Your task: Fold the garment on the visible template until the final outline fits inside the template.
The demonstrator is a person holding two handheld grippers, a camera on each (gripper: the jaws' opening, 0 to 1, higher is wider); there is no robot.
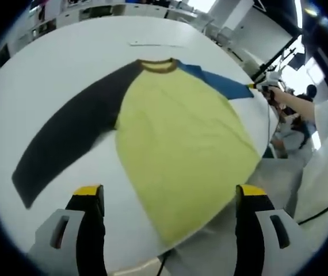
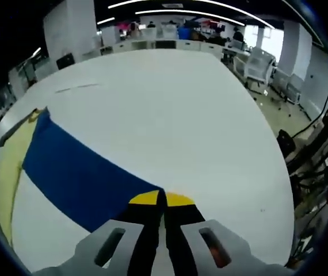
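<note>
On the white table lies a long-sleeved shirt, spread flat with its yellow body in the middle, a dark sleeve stretched out to the left and a blue sleeve reaching away to the far right. Its brown collar points to the far side of the table, and the hem hangs near the near edge, where the floor shows below. In the left gripper view, the left gripper hovers above the near part of the shirt with its yellow-tipped jaws spread wide apart, touching nothing; the yellow body lies between and beyond them. At the far right of that view, the right gripper meets the end of the blue sleeve, with a person's hand and white sleeve behind it. In the right gripper view, the right gripper has its jaws pressed together on the cuff end of the blue sleeve, which runs away from the tips to the left toward the yellow body. A thin strip lies on the far part of the table, well apart from the shirt.
</note>
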